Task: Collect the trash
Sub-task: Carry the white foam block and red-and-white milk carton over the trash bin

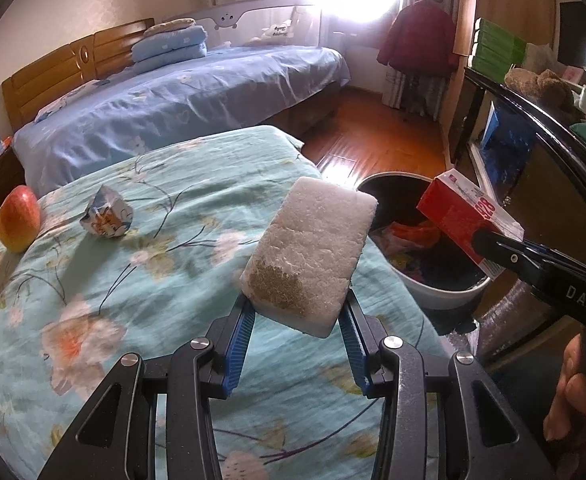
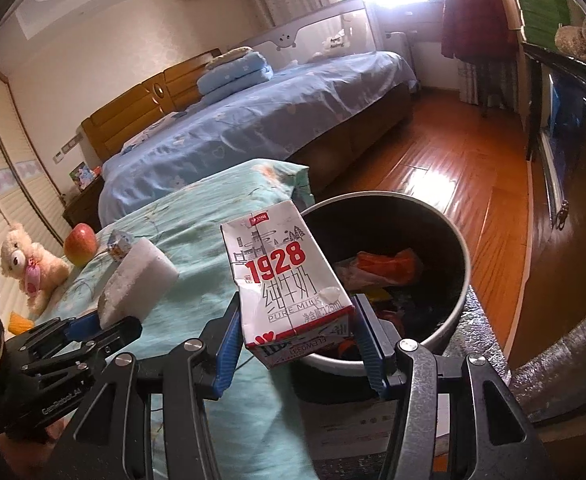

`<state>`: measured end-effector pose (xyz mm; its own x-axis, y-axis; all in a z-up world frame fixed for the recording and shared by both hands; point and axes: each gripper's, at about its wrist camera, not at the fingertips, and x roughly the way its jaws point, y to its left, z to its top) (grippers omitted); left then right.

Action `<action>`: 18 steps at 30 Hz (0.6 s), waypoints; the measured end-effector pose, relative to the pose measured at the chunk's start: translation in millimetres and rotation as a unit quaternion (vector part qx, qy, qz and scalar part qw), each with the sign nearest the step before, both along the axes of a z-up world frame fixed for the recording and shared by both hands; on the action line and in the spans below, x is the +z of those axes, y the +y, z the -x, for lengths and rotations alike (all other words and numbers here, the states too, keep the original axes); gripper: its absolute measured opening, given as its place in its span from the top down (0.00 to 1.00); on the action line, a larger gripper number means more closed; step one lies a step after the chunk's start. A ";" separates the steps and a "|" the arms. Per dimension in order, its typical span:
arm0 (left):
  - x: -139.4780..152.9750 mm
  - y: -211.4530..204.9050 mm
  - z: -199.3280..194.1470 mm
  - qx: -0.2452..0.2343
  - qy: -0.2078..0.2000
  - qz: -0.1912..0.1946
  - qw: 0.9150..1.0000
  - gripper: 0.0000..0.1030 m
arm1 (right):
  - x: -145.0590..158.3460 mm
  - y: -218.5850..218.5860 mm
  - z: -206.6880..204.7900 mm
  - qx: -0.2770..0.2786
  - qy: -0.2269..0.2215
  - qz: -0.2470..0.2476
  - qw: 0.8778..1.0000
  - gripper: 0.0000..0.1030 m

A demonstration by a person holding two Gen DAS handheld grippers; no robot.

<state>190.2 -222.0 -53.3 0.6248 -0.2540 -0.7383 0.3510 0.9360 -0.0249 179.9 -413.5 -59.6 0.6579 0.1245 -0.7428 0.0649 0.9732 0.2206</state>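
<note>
Left claw (image 1: 297,312) clamps foam block (image 1: 313,248) — right claw (image 2: 297,332) grips milk carton (image 2: 285,280), seemingly over bin (image 2: 459,300).

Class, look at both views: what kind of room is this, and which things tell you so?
Most likely a home bedroom: a wooden-headboard bed with folded quilts, a teddy bear on the floral bedspread, and a coat hanging by the window.
</note>
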 end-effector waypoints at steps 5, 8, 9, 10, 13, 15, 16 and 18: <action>-1.4 -7.9 -4.5 -0.004 0.001 -0.003 1.000 0.59 | -0.7 -7.1 -2.9 -0.005 0.001 0.004 1.000 0.49; -1.9 -13.1 -7.1 -0.006 0.002 -0.004 1.000 0.59 | -1.1 -11.7 -4.8 -0.008 0.002 0.006 1.000 0.49; -1.9 -15.0 -7.9 -0.007 0.002 -0.004 1.000 0.59 | -1.3 -13.3 -5.7 -0.009 0.002 0.007 1.000 0.49; -1.9 -16.5 -8.9 -0.008 0.001 -0.005 1.000 0.59 | -1.7 -14.5 -6.2 -0.010 0.003 0.008 1.000 0.49; -2.6 -22.1 -11.7 -0.011 0.002 -0.007 1.000 0.59 | -3.0 -19.1 -8.6 -0.014 0.005 0.008 1.000 0.49; -3.4 -25.9 -14.2 -0.012 0.002 -0.008 1.000 0.59 | -4.0 -22.3 -9.8 -0.018 0.007 0.008 1.000 0.49; -3.7 -27.3 -15.2 -0.013 0.002 -0.008 1.000 0.59 | -4.6 -23.8 -10.4 -0.019 0.007 0.007 1.000 0.49; -4.5 -30.6 -17.6 -0.014 0.004 -0.009 1.000 0.59 | -5.9 -26.8 -12.0 -0.022 0.009 0.006 1.000 0.49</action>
